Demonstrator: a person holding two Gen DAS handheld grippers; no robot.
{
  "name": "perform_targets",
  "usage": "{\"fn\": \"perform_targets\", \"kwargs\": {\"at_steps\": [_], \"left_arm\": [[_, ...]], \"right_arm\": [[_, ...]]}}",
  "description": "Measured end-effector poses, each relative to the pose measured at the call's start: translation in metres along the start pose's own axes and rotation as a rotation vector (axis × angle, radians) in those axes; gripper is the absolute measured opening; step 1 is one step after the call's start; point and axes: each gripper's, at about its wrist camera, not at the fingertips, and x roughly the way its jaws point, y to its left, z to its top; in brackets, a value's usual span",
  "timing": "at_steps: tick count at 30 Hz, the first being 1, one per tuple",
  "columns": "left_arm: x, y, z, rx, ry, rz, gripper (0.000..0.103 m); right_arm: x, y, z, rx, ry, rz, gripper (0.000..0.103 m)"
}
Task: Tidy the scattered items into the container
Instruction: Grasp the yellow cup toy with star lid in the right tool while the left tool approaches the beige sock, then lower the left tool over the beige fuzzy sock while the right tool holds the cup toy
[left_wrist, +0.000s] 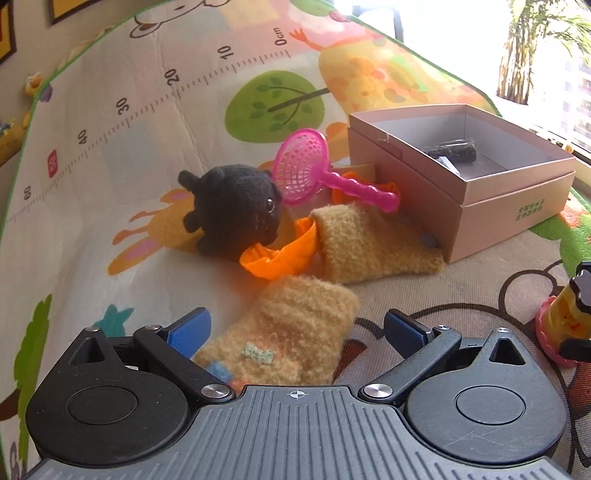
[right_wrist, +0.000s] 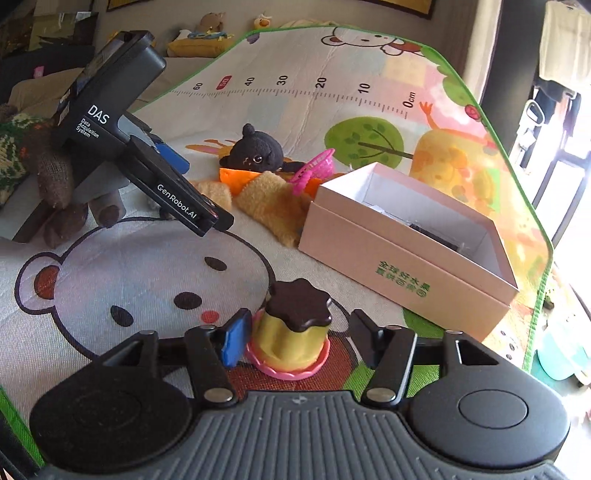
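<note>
Both my grippers stand wide, nothing held: left gripper (left_wrist: 295, 328) straddles the sock (left_wrist: 280, 332) at lower centre. Right gripper (right_wrist: 295, 339) brackets the pudding toy (right_wrist: 291, 332), ready for transfer to the box (right_wrist: 406, 258) at centre right.

Cartoon play mat (left_wrist: 110, 122), bright sunlit window (left_wrist: 546, 55).

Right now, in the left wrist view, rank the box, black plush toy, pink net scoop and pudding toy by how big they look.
1. Box
2. Black plush toy
3. Pink net scoop, thin but long, close to the plush
4. Pudding toy, cut off at the frame edge, so its place is unsure
</note>
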Motion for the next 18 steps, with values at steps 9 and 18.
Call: {"fn": "perform_targets", "kwargs": {"at_steps": [9, 18], "left_arm": [[-0.008, -0.010, -0.009, 0.004, 0.027, -0.212, 0.102], [-0.066, -0.043, -0.051, 0.037, 0.051, -0.387, 0.102]], "right_arm": [[-0.017, -0.018, -0.012, 0.103, -0.042, -0.036, 0.101], [-0.002, -0.020, -0.016, 0.134, 0.023, -0.037, 0.103]]}}
